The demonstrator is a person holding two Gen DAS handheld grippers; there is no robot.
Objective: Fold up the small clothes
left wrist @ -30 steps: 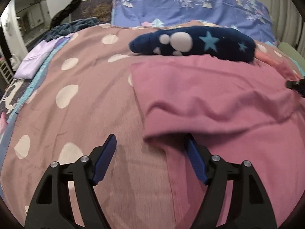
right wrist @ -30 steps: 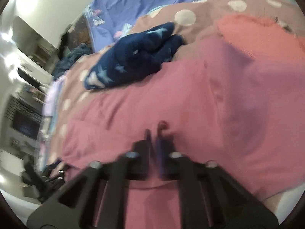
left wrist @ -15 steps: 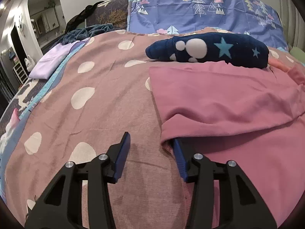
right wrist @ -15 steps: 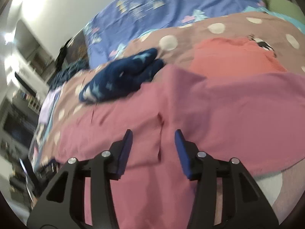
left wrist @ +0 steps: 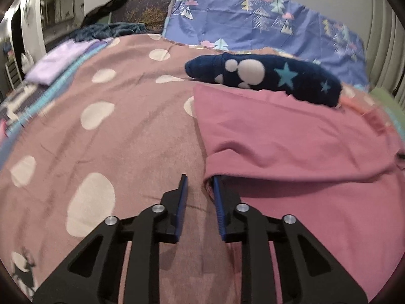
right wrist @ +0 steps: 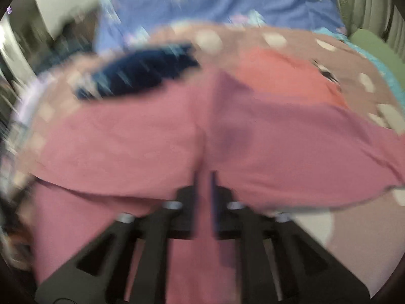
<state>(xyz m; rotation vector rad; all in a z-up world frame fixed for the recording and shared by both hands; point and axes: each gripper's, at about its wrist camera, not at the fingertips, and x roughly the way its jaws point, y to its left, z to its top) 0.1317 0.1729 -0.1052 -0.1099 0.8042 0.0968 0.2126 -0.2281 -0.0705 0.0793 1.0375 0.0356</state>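
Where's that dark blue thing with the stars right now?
In the left view the navy garment lies upper right on the dotted bedspread, touching the far edge of the pink cloth, below the blue pillow.

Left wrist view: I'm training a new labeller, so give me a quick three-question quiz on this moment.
1. True or false: the navy garment lies beyond the far edge of the pink garment.
2. Where do the tips of the left gripper sit?
A. at the corner of the pink garment's folded edge
B. on the navy garment
C. on the pillow
3. Fill in: the bedspread under the clothes is printed with white ____.

Key: 1 true; 2 A; 3 spots.
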